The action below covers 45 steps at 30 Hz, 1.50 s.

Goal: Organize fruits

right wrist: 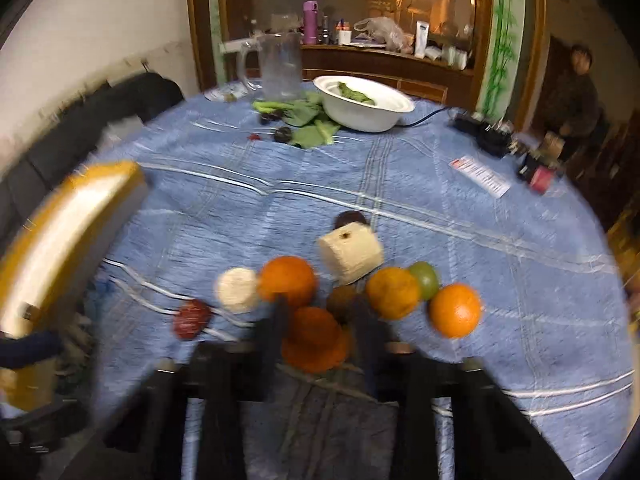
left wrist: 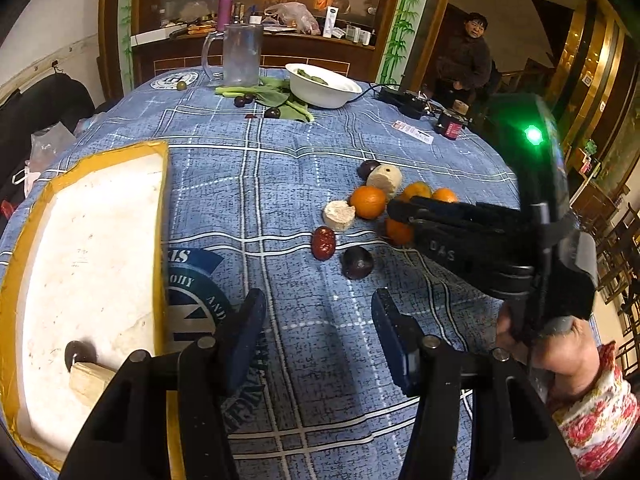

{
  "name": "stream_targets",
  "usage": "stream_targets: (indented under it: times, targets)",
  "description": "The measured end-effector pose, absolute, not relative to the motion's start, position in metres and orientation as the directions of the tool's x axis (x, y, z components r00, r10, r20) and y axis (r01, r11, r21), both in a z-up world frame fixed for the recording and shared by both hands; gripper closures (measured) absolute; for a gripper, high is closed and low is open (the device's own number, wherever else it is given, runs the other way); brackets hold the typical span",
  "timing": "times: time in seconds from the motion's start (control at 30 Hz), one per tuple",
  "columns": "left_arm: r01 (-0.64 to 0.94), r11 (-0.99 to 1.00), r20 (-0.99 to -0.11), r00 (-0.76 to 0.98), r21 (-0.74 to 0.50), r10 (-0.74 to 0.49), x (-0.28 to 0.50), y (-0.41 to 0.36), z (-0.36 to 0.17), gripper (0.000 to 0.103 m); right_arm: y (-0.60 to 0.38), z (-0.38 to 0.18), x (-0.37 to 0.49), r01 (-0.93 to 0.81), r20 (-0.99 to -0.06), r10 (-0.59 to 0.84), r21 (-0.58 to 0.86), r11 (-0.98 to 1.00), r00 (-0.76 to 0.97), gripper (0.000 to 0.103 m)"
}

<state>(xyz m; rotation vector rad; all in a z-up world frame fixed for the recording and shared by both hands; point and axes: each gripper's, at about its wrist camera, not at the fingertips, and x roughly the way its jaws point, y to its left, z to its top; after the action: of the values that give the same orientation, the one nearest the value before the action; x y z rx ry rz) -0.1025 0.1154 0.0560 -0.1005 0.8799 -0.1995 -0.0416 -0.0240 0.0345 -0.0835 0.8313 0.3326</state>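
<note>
My right gripper (right wrist: 320, 312) is shut on a small orange (right wrist: 314, 336) in the cluster of fruit on the blue checked cloth; the left wrist view shows its fingers (left wrist: 400, 210) over that orange (left wrist: 398, 232). Around it lie three more oranges (right wrist: 286, 280), a green fruit (right wrist: 426, 278), a red date (right wrist: 191, 319), pale cut chunks (right wrist: 352, 252) and a dark plum (left wrist: 357, 263). My left gripper (left wrist: 320, 340) hangs open above bare cloth, beside the yellow-rimmed white foam tray (left wrist: 158, 216). In the tray lie a dark plum (left wrist: 78, 354) and a pale chunk (left wrist: 90, 380).
At the far side of the table stand a white bowl (left wrist: 324, 92) with greens, a glass mug (left wrist: 242, 56), loose leaves and small dark fruits (left wrist: 272, 113). A power strip (left wrist: 404, 100) and a red jar (left wrist: 450, 126) sit far right. A person (left wrist: 464, 60) stands behind.
</note>
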Motion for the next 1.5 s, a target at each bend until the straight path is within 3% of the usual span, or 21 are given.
stream_targets:
  times: [0.03,0.4,0.7,0.87,1.03,1.33,1.5]
  targets:
    - [0.136,0.976,-0.755,0.618,-0.172,-0.219,-0.102,0.113,0.056,0.049,-0.026,0.036,-0.044,-0.317,-0.730,0.263,0.067,0.946,0.631,0.088]
    - [0.175,0.977,-0.761,0.615,-0.120,-0.204,-0.043,0.075,0.065,0.049,-0.088,0.040,-0.058,-0.222,-0.644,0.371,0.304,0.927,0.669,0.088]
    - [0.224,0.962,-0.815,0.520,-0.156,-0.253,0.031,0.050,0.026,0.049,-0.134,0.036,-0.051,-0.103,-0.616,0.370,0.424,0.900,0.696,0.087]
    - [0.237,0.964,-0.820,0.522,-0.123,-0.233,0.039,0.045,0.020,0.050,-0.142,0.035,-0.050,-0.078,-0.613,0.364,0.441,0.894,0.701,0.080]
    - [0.243,0.964,-0.818,0.529,-0.110,-0.227,0.035,0.048,0.020,0.055,-0.152,0.035,-0.051,-0.030,-0.609,0.330,0.448,0.893,0.721,0.063]
    - [0.264,0.965,-0.829,0.539,-0.004,-0.151,0.041,0.030,0.013,0.049,-0.140,0.028,-0.020,-0.038,-0.680,0.311,0.385,0.922,0.664,0.062]
    - [0.256,0.967,-0.819,0.555,0.006,-0.142,0.037,0.031,0.017,0.059,-0.131,0.011,-0.004,-0.064,-0.717,0.322,0.363,0.930,0.618,0.059]
